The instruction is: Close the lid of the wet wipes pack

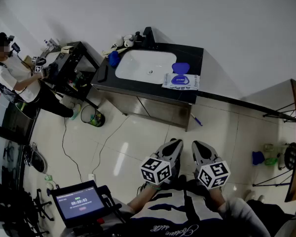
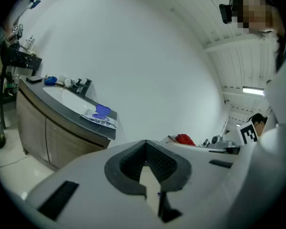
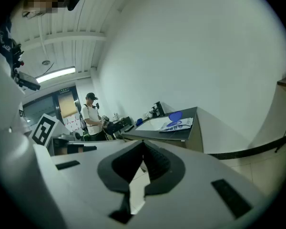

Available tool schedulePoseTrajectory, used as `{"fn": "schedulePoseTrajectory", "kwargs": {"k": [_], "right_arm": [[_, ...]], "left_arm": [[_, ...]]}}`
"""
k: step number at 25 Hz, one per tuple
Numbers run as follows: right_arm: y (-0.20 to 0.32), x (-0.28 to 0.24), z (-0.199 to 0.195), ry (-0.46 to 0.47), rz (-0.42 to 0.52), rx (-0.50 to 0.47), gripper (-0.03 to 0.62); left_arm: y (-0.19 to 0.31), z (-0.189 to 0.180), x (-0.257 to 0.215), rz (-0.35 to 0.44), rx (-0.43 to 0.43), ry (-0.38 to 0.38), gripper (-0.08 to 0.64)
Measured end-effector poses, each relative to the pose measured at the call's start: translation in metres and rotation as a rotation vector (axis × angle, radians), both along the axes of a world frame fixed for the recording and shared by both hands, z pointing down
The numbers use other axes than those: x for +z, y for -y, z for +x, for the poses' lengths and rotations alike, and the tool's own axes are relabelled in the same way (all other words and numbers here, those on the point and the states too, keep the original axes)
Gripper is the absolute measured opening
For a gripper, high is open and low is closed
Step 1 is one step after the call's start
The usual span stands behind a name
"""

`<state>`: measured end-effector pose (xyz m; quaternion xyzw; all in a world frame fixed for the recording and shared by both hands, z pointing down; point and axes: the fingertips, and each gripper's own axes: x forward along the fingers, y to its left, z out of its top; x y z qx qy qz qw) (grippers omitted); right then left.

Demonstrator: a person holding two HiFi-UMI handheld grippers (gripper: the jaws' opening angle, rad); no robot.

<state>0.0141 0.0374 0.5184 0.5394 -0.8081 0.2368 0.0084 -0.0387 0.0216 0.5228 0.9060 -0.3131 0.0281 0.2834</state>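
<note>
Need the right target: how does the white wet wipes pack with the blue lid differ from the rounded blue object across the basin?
The wet wipes pack lies flat right of the basin; the blue object sits left of it. The pack is white with a raised blue lid; the object is blue throughout. Both rest on the dark countertop.

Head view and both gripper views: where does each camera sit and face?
Head view: worn by the person, facing steeply down at the floor and sink counter; left gripper and right gripper show at the bottom.
Left gripper view: rides that gripper, facing along its shut jaws toward the counter; the person's head shows at upper right.
Right gripper view: rides that gripper, facing along its shut jaws toward the counter; the head shows at upper left.
Shared: all three show the wet wipes pack, lid open.
</note>
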Motion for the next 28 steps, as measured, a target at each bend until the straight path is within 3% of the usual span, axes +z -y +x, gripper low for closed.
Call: {"fn": "schedulePoseTrajectory", "kwargs": {"k": [4,16,28], "right_arm": [[0.018,-0.002,0.006,0.004,0.005,0.010,-0.002],[0.179,0.002,-0.003,0.022,-0.015,0.010,-0.002],[0.304,0.021,0.014,0.005,-0.032,0.066,-0.002]], "left_arm": [[0.021,0.004,-0.001,0.005,0.000,-0.007,0.001],[0.191,-0.013,0.008,-0.023,-0.028,-0.004,0.000],[0.318,-0.005,0.062,-0.091,0.052,0.096,0.000]]}}
